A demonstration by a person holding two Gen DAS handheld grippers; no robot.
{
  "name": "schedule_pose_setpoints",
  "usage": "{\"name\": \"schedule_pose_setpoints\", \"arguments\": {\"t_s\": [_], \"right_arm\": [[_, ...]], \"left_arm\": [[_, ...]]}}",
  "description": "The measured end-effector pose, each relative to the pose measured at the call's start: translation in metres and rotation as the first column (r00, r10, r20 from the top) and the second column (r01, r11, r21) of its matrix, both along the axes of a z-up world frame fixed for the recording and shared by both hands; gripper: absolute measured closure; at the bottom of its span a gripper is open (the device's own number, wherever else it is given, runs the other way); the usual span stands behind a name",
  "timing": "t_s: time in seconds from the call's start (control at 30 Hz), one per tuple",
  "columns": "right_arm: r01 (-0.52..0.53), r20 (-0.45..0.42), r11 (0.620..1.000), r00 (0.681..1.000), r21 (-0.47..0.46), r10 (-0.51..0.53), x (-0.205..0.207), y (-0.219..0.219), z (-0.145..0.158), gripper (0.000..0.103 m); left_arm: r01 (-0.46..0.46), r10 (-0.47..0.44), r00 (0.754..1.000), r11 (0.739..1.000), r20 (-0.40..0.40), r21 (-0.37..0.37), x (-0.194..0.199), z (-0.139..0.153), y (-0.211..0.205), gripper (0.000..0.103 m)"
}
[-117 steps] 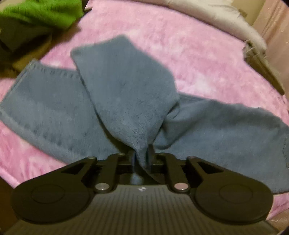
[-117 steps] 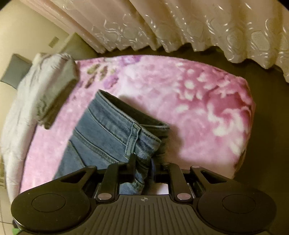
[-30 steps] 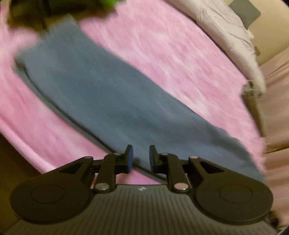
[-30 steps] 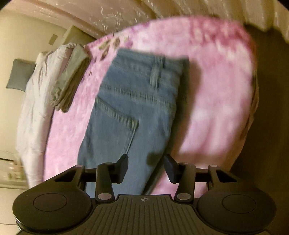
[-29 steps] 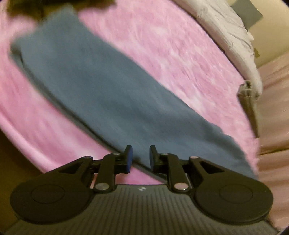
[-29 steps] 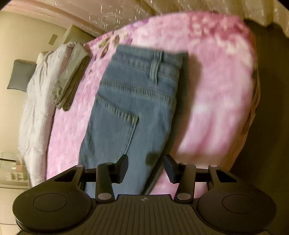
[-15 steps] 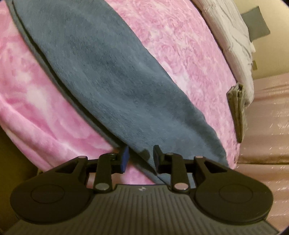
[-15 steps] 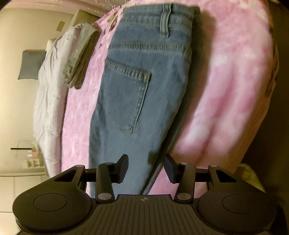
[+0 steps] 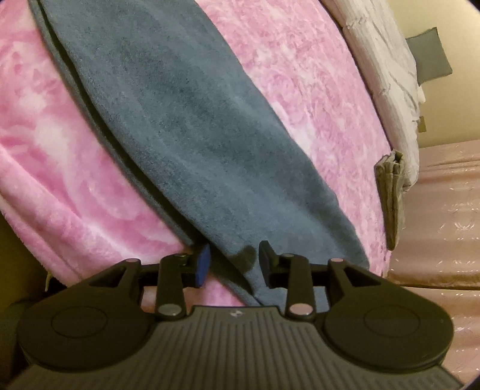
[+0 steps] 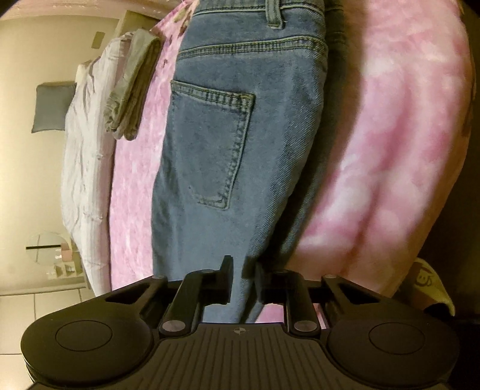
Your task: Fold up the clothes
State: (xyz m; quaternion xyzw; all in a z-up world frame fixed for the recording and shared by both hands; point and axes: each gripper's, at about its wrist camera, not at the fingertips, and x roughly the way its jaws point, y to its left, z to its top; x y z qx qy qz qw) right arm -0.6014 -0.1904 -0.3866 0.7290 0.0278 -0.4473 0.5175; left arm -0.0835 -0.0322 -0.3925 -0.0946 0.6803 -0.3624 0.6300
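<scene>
Right tongs (image 10: 242, 279): pinched narrow on the near edge of the jeans (image 10: 210, 135), just below the seat; wide apart half a second ago, so a fresh grip.
Left tongs (image 9: 234, 258): part open, astride the near edge of the stacked legs; denim between the pads (image 9: 203, 260) but no squeeze visible; a shade wider than a second ago, and lower on the cloth.
Jeans: flat on the pink blanket (image 9: 300, 75) of the bed, halved lengthwise, one leg over the other, near the bed's front edge; draped and crossed in the air a few seconds back, now laid straight.
Back pocket (image 10: 210, 150): face up, beyond the right tongs.
Waistband (image 10: 255, 6): at the far end of the right view, belt loop (image 10: 274, 13) showing.
Folded grey garment (image 10: 135, 81): farther off, beside the jeans, apart from them, against the white quilt (image 10: 84, 144).
Grey pillow (image 10: 51, 108): farthest, by the wall.
Meaning for the task: lengthwise fold apparently finished; one side seized, the other only positioned. Likely next: closing of the left tongs, then a crosswise fold.
Risk: lifting with one grip alone, top leg sliding off the lower.
</scene>
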Motion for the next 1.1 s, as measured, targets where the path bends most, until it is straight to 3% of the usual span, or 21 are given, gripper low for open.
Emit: {"name": "schedule_pose_setpoints", "arguments": {"t_s": [0.03, 0.07, 0.1, 0.2, 0.33, 0.47, 0.53, 0.6, 0.63, 0.73, 0.8, 0.87, 0.93, 1.03, 1.1], "right_arm": [[-0.001, -0.015, 1.000, 1.000, 0.001, 0.001, -0.001, 0.000, 0.001, 0.101], [-0.009, -0.028, 1.000, 1.000, -0.009, 0.009, -0.001, 0.000, 0.002, 0.102], [-0.018, -0.040, 1.000, 0.999, -0.020, 0.017, 0.000, 0.000, 0.004, 0.103], [-0.064, -0.102, 0.995, 0.993, -0.076, 0.056, 0.004, 0.001, 0.017, 0.103], [-0.101, -0.176, 0.994, 0.980, -0.040, 0.092, 0.010, 0.003, 0.009, 0.103], [-0.136, -0.218, 0.991, 0.967, -0.012, 0.130, 0.016, -0.003, 0.004, 0.103], [-0.197, -0.275, 0.980, 0.943, -0.016, 0.185, 0.016, -0.008, 0.014, 0.095], [-0.214, -0.359, 0.976, 0.914, -0.029, 0.190, 0.012, -0.008, 0.026, 0.042], [-0.203, -0.412, 0.978, 0.895, -0.043, 0.168, 0.007, -0.007, 0.034, 0.039], [-0.166, -0.498, 0.981, 0.862, -0.099, 0.096, -0.018, -0.016, 0.048, 0.039], [-0.104, -0.545, 0.986, 0.838, -0.129, 0.017, -0.040, -0.026, 0.053, 0.039], [-0.044, -0.582, 0.984, 0.810, -0.172, -0.066, -0.060, -0.037, 0.058, 0.039], [-0.030, -0.616, 0.976, 0.780, -0.214, -0.110, -0.076, -0.051, 0.062, 0.039], [-0.106, -0.645, 0.967, 0.761, -0.233, -0.072, -0.083, -0.080, 0.062, 0.039], [-0.176, -0.646, 0.958, 0.763, -0.228, -0.013, -0.078, -0.095, 0.056, 0.039]], "left_arm": [[-0.001, 0.001, 1.000, 1.000, 0.015, -0.004, 0.001, 0.001, 0.000, 0.082], [0.001, -0.001, 0.999, 1.000, 0.041, -0.010, 0.001, 0.003, 0.001, 0.100], [0.012, -0.011, 0.998, 1.000, 0.067, -0.022, 0.001, 0.007, 0.001, 0.103], [0.094, -0.084, 0.983, 0.994, 0.163, -0.054, -0.003, 0.021, -0.001, 0.103], [0.243, -0.251, 0.933, 0.968, 0.258, 0.064, -0.017, 0.008, -0.012, 0.102], [0.304, -0.329, 0.894, 0.944, 0.304, 0.127, -0.025, 0.009, -0.022, 0.098], [0.391, -0.427, 0.842, 0.904, 0.329, 0.172, -0.029, 0.020, -0.031, 0.097], [0.487, -0.526, 0.783, 0.850, 0.333, 0.200, -0.034, 0.033, -0.040, 0.096], [0.524, -0.560, 0.760, 0.828, 0.328, 0.200, -0.036, 0.039, -0.045, 0.096], [0.585, -0.596, 0.739, 0.799, 0.315, 0.139, -0.037, 0.050, -0.071, 0.096], [0.608, -0.599, 0.729, 0.789, 0.331, 0.089, -0.041, 0.051, -0.102, 0.088], [0.646, -0.616, 0.709, 0.763, 0.344, 0.035, -0.047, 0.049, -0.141, 0.081], [0.696, -0.643, 0.669, 0.718, 0.373, -0.011, -0.056, 0.045, -0.185, 0.075], [0.775, -0.701, 0.590, 0.631, 0.402, -0.037, -0.074, 0.034, -0.252, 0.063], [0.814, -0.745, 0.551, 0.580, 0.376, -0.045, -0.083, 0.021, -0.289, 0.057]]}}
